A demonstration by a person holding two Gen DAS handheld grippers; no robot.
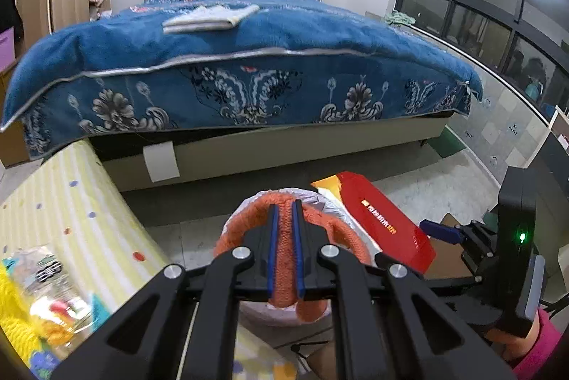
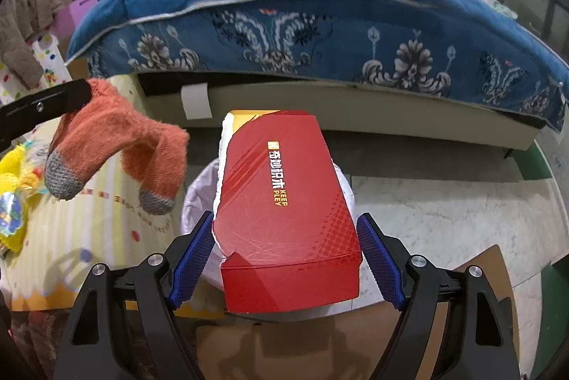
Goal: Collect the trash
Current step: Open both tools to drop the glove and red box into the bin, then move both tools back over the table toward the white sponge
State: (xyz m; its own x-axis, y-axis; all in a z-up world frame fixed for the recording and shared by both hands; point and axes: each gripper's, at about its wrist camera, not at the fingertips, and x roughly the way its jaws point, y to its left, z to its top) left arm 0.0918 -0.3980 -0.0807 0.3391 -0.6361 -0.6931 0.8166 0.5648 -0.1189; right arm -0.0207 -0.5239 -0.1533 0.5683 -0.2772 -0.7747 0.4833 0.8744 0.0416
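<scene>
Near: left gripper (image 1: 286, 202), jaws nearly closed, pinching orange socks (image 2: 117, 145) that dangle left of the bin. Right gripper (image 2: 286, 237), jaws wide, clamping a red box (image 2: 284, 202) by its sides. Below both: white-lined trash bin (image 2: 199, 191), its mouth largely hidden by the box, so clearance is uncertain. Risk: the box looks about as wide as the opening and may catch on the rim; the socks could snag there or fall onto the striped mat (image 1: 71, 202). Far: bed (image 1: 249, 88).
</scene>
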